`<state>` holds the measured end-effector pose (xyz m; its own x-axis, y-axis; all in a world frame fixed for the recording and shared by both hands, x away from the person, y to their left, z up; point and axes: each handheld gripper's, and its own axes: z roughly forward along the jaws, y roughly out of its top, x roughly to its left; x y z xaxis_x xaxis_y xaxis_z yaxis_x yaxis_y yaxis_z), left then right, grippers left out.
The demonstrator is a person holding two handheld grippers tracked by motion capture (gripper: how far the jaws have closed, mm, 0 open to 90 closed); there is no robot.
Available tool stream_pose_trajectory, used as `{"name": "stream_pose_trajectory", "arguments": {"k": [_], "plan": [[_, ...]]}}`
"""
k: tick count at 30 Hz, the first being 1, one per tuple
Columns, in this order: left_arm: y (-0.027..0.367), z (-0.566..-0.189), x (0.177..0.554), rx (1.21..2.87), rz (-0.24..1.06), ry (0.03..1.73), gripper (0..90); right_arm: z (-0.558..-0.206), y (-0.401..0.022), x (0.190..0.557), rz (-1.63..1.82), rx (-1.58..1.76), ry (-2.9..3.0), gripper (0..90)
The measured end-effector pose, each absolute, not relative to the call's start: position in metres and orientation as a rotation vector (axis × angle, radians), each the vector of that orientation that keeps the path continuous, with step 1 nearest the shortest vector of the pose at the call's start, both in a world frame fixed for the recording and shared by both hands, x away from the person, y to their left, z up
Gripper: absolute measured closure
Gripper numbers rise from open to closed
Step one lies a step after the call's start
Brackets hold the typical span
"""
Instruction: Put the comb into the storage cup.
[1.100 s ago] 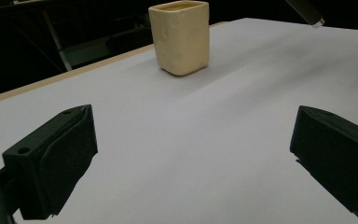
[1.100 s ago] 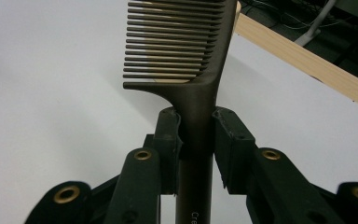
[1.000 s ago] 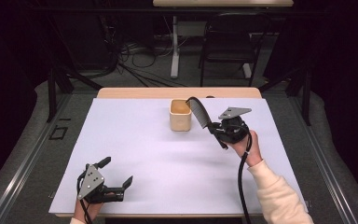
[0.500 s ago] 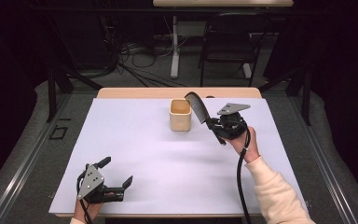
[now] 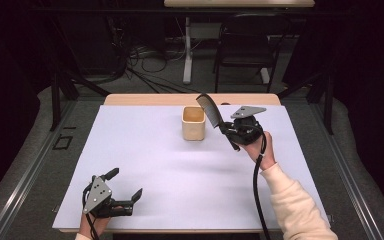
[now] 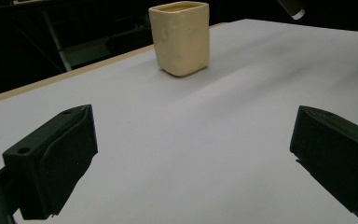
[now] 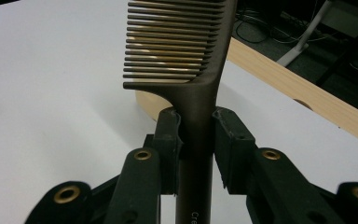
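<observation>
Reaching in from the lower right of the high view, the person's right forearm, in a pale sleeve, angled up toward the middle of the worktop (image 5: 145, 150), and the right gripper (image 5: 228, 131) was held above the white surface just right of the cream cup (image 5: 193, 123). Its jaws were closed on the handle of a dark comb (image 5: 211, 111), near where the teeth begin; in the right gripper view the comb (image 7: 186, 60) rose straight up between the two pads, teeth to the left. The toothed end leaned toward the cup's rim, though whether it touched the cup could not be told from above. The left gripper (image 5: 126, 189) rested low at the near left corner of the worktop, held by a hand at the bottom edge; its jaws stood wide apart with nothing between them. In the left gripper view the cup (image 6: 180, 37) stood upright, well ahead near the far edge. Bare white surface lay between the two grippers, and a wooden strip bordered the far side.
</observation>
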<state>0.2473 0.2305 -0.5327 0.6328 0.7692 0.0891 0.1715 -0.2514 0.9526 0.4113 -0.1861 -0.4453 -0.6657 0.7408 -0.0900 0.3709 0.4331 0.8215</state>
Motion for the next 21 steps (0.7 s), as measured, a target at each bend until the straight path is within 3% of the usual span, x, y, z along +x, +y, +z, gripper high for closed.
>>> {"name": "stream_pose_trajectory", "arguments": {"k": [21], "plan": [[0.231, -0.533, 0.247, 1.762, 0.682, 0.765, 0.5, -0.435, -0.17, 0.426, 1.177, 0.933, 2.213, 71.9]]}}
